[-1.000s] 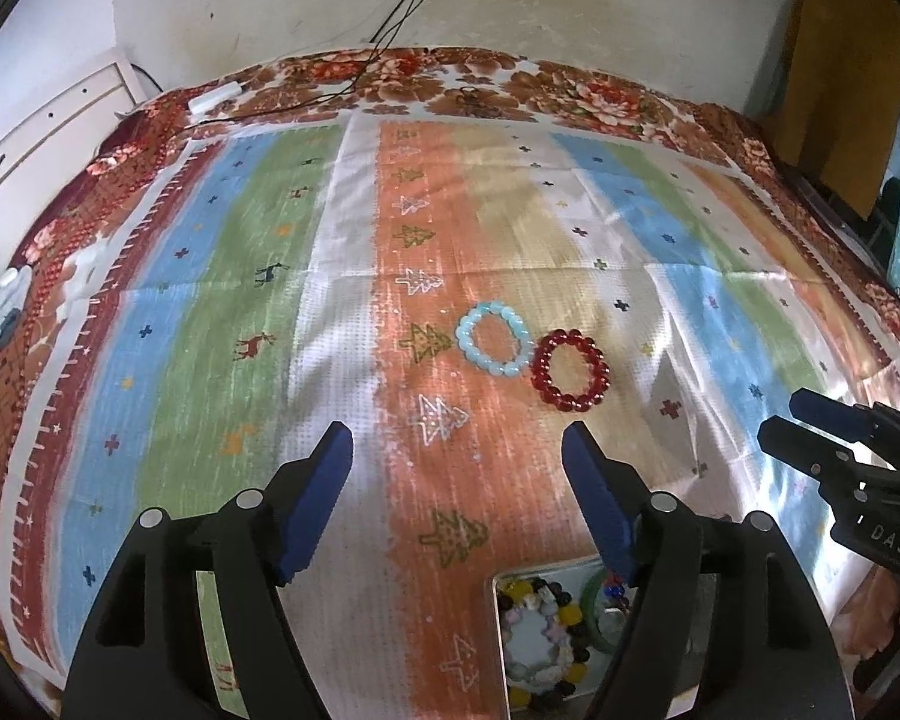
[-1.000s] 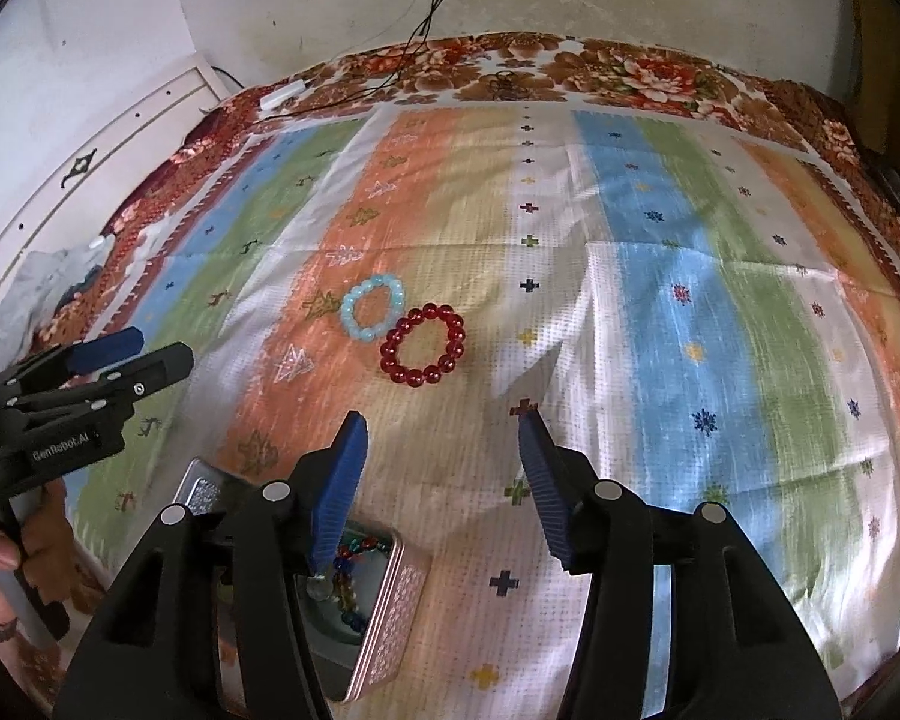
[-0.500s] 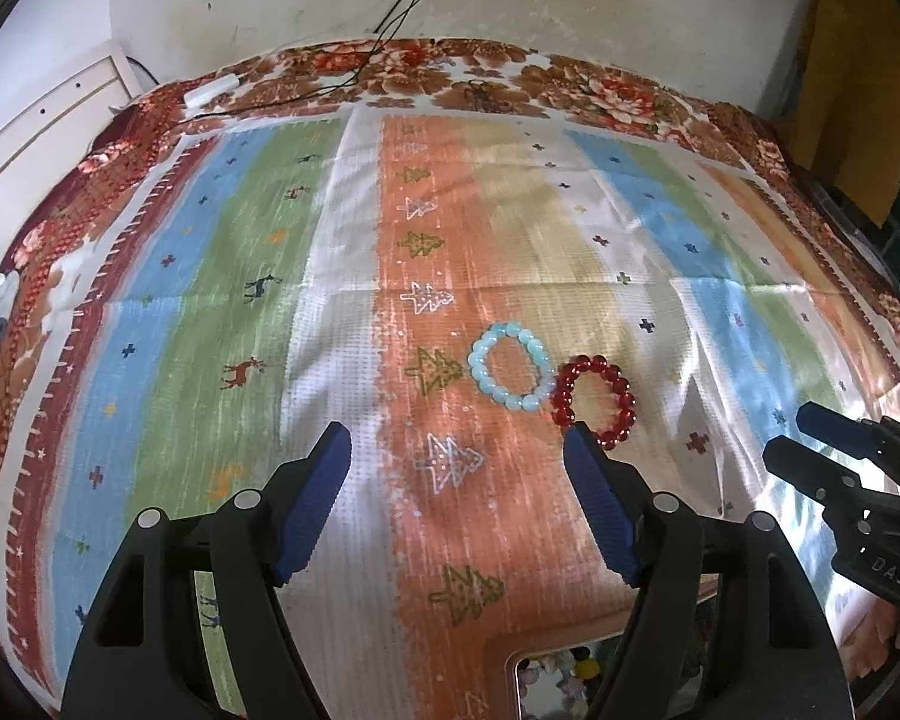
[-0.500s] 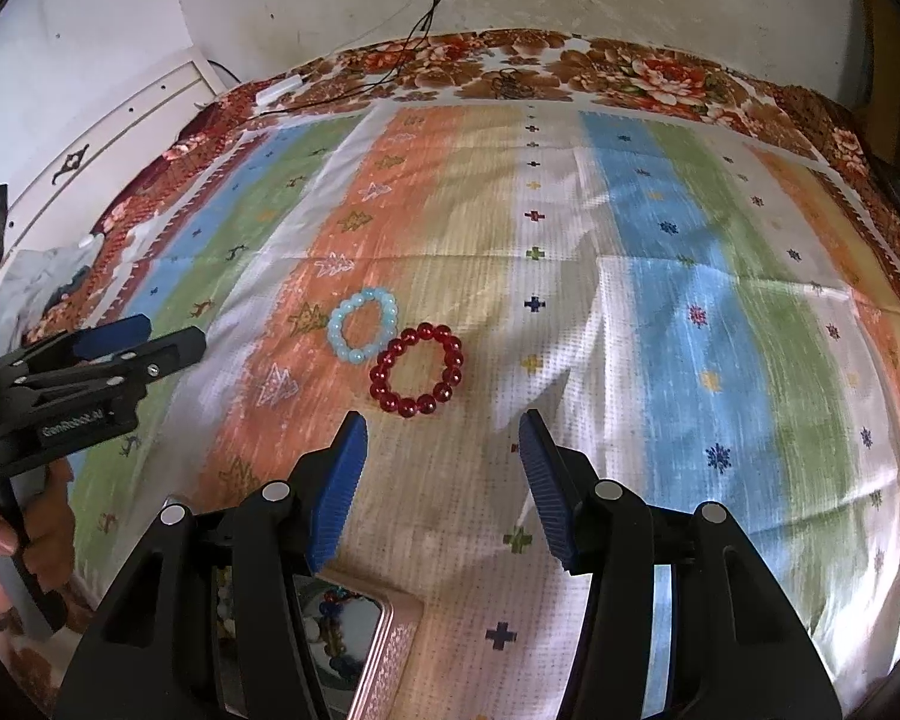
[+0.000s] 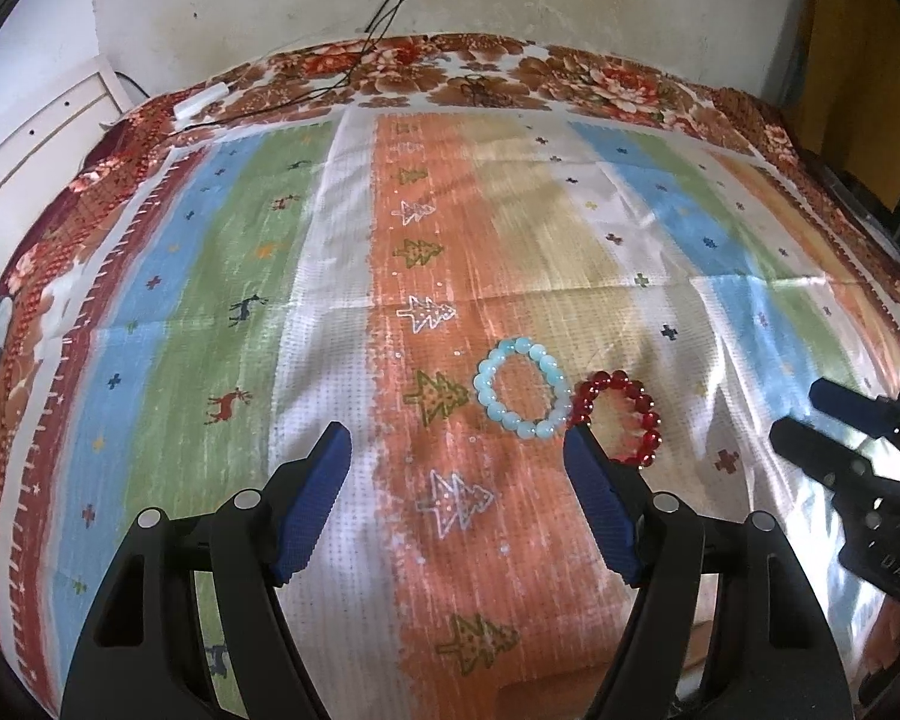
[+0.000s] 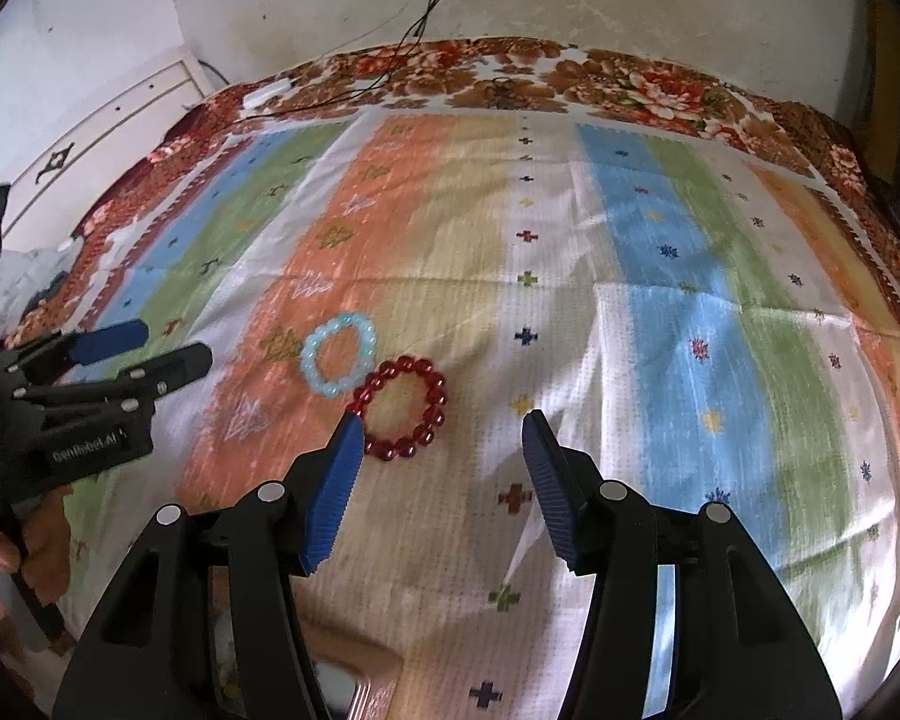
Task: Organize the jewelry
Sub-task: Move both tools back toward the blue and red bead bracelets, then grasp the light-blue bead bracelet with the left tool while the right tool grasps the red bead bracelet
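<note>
Advanced toward red bracelet (image 6: 402, 410) and blue bracelet (image 6: 338, 355) at 12 o'clock; tin slipped below view. Left tool (image 5: 457, 468) and right tool (image 6: 444, 456) both apart, empty; pickup next.

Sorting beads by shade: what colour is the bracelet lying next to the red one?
Pale light blue bracelet; clearest in the right wrist view, touching the red bracelet.
</note>
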{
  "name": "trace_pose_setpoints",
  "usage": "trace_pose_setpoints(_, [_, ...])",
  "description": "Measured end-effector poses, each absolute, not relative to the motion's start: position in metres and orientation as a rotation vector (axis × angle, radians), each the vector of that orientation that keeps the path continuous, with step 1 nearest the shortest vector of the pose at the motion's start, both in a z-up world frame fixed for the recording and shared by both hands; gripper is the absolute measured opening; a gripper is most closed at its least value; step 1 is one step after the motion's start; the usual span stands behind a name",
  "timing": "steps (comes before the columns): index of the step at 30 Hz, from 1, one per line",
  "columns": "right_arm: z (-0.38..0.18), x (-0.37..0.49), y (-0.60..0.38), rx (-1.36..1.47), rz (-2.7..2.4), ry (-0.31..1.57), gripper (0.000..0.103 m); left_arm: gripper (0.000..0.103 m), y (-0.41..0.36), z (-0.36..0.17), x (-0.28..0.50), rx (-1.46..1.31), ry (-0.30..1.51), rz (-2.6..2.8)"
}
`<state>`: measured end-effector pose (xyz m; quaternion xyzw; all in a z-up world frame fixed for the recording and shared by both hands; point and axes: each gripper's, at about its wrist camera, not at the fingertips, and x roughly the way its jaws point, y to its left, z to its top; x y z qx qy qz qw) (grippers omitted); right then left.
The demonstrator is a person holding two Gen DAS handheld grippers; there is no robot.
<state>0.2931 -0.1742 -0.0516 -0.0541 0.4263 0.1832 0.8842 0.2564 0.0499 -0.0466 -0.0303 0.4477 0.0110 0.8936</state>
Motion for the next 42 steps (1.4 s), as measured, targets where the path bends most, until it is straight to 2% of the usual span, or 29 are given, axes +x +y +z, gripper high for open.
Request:
trace_pose_setpoints(23, [-0.084,0.330,-0.151,-0.120,0.401,0.975,0.055,0.073,0.054,-0.081,0.303,-0.078,1.042,0.007])
trace_pose_setpoints(42, [-0.120,0.361,-0.145,-0.118,0.391,1.125,0.055,0.073,0.061,-0.111,0.336,-0.109,1.138,-0.028])
